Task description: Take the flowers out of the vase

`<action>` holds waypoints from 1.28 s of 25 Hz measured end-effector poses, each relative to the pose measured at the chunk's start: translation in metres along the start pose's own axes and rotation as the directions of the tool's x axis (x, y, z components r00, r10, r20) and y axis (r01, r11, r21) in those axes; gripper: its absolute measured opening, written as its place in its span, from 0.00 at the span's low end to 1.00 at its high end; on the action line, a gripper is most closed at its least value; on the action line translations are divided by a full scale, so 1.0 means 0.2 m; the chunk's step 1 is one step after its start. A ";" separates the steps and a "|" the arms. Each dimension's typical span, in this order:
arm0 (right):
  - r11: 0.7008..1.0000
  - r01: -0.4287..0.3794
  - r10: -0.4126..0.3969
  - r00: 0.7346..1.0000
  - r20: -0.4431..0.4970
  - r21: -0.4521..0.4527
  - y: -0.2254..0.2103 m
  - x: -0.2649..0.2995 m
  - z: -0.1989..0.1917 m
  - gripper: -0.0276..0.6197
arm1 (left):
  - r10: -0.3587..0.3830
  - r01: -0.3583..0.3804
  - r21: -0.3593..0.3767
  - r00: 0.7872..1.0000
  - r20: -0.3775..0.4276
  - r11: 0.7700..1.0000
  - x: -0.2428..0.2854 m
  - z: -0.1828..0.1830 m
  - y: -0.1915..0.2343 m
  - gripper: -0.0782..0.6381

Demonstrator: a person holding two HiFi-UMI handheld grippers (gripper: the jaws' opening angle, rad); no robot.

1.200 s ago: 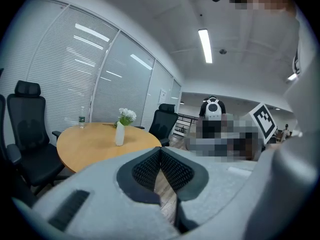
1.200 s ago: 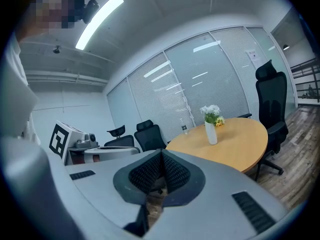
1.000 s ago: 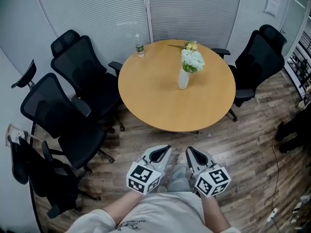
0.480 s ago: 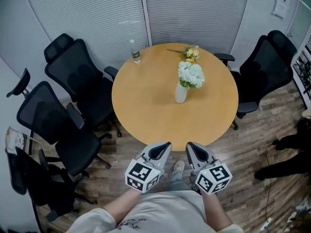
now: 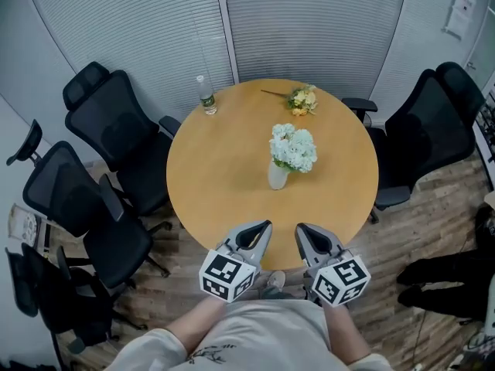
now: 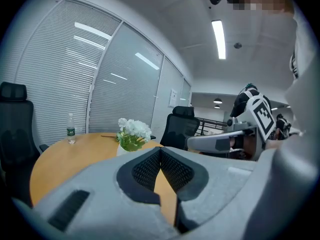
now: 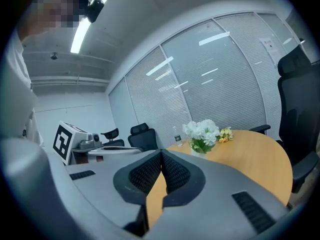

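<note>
A white vase (image 5: 278, 176) stands upright near the middle of a round wooden table (image 5: 216, 176), holding a bunch of white flowers (image 5: 293, 147) with green leaves. The same white flowers (image 6: 133, 132) (image 7: 202, 132) show ahead in both gripper views. A small yellow bouquet (image 5: 300, 100) lies at the table's far edge. My left gripper (image 5: 262, 228) and right gripper (image 5: 302, 231) hover side by side just over the table's near edge, both shut and holding nothing, well short of the vase.
A clear water bottle (image 5: 205, 96) stands at the table's far left edge. Black office chairs ring the table: two at the left (image 5: 116, 130) (image 5: 73, 207), one at the right (image 5: 429, 130). Blinds cover the glass wall behind. Wooden floor lies below.
I have walked toward the table: both grippers, still shut, now reach its near edge, and the vase sits much closer than before.
</note>
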State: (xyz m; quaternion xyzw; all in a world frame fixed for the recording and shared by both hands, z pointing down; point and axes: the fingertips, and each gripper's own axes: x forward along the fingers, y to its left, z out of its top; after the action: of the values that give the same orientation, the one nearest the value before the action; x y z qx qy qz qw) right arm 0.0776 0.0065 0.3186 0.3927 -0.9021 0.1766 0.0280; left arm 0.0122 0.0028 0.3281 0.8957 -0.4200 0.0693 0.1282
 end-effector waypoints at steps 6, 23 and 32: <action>1.000 -0.024 0.024 1.000 0.002 0.003 -0.15 0.10 0.08 0.05 | 0.024 -0.024 -0.005 1.000 0.015 1.000 0.15 0.07 0.07 0.12; 0.999 0.006 -0.006 1.000 -0.008 0.040 -0.21 0.22 0.09 0.05 | 0.017 -0.017 -0.003 1.000 -0.021 1.000 0.19 0.09 0.23 0.12; 0.995 0.086 -0.085 0.996 -0.012 0.055 -0.26 0.27 0.08 0.05 | -0.054 0.055 0.015 0.998 -0.045 0.998 0.24 0.09 0.33 0.12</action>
State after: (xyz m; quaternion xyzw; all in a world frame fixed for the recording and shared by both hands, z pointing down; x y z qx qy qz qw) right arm 0.0791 -0.0700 0.3300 0.4306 -0.8791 0.2021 0.0291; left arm -0.0066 -0.0782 0.3336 0.9061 -0.3920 0.0889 0.1320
